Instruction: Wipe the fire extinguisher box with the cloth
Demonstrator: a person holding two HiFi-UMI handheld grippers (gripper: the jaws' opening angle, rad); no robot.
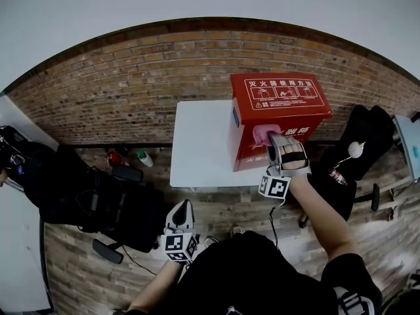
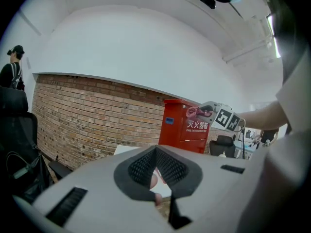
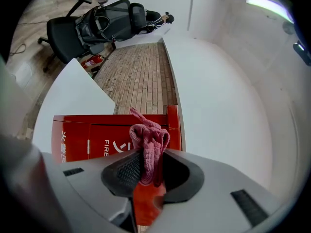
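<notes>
A red fire extinguisher box stands on the right part of a white table. My right gripper is shut on a pink cloth and holds it against the box's front face, near the top edge. In the right gripper view the cloth bunches out between the jaws of the right gripper, with the box just behind it. My left gripper hangs low, in front of the table and clear of it, jaws together and holding nothing. From the left gripper the box shows ahead.
A black office chair loaded with bags stands left of the table. A small red extinguisher and a bottle sit on the floor under the table's left side. Another dark chair is to the right. A brick wall runs behind.
</notes>
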